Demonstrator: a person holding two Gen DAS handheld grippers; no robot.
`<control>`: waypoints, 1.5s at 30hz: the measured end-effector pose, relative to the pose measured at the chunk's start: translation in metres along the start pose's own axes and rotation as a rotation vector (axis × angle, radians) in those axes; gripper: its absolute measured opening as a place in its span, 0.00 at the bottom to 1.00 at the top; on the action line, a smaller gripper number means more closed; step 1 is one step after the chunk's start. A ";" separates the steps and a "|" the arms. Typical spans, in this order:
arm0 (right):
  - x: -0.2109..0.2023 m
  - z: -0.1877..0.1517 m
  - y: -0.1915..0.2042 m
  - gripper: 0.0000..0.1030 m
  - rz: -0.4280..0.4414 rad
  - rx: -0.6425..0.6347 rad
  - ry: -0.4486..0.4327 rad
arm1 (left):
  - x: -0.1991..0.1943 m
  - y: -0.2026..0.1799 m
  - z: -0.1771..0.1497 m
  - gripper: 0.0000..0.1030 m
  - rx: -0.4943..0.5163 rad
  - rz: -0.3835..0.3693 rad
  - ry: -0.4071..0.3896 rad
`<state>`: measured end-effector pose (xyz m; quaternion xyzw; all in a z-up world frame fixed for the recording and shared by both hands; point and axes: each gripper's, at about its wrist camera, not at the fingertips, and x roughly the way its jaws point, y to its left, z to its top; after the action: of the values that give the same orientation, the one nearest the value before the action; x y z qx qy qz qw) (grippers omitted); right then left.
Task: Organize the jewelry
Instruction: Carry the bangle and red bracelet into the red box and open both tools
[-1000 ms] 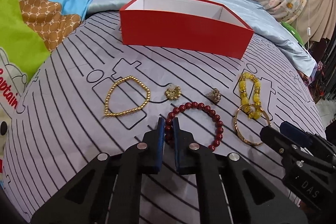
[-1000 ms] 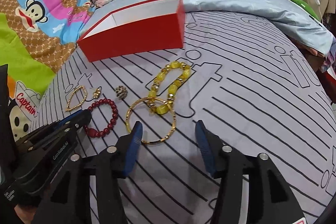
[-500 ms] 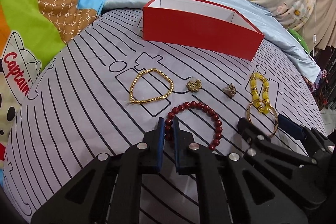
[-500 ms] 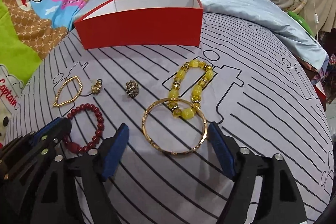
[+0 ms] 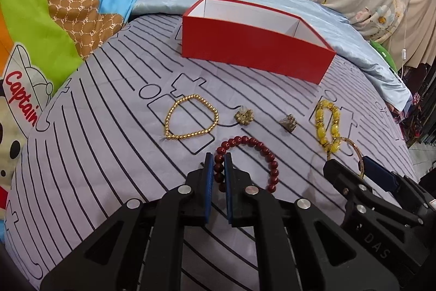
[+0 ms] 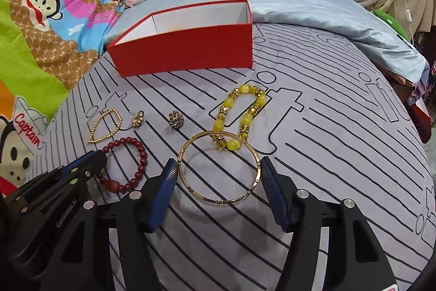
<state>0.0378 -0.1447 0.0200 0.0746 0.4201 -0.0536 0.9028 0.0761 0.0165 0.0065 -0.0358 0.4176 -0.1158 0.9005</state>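
Dark red beads of a bracelet (image 5: pixel 246 157) sit clamped between the blue pads of the left gripper (image 5: pixel 218 164), low over a striped grey bedsheet (image 5: pixel 95 154). Beside it, the right gripper (image 6: pixel 218 171) is closing, its jaws flanking a gold bangle (image 6: pixel 218 168) that lies flat on the sheet. Beyond lie a yellow bead bracelet (image 6: pixel 239 116), two small ornate rings (image 5: pixel 244 116) (image 5: pixel 288 122) and a gold bead bracelet (image 5: pixel 192 117). Farthest back stands an open red box (image 5: pixel 253 48).
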 end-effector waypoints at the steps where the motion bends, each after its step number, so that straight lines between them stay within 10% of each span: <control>1: -0.004 0.001 -0.001 0.58 0.006 0.003 -0.005 | -0.002 -0.001 0.001 0.07 0.000 -0.003 -0.004; 27: -0.050 0.031 -0.002 0.58 0.098 0.006 -0.105 | -0.061 -0.023 0.051 0.07 0.032 -0.070 -0.094; 45: -0.009 0.152 0.015 0.58 0.139 -0.044 -0.185 | -0.026 -0.034 0.178 0.07 0.080 -0.053 -0.216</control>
<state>0.1483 -0.1568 0.1244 0.0784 0.3297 0.0119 0.9407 0.1894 -0.0162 0.1468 -0.0233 0.3119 -0.1516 0.9377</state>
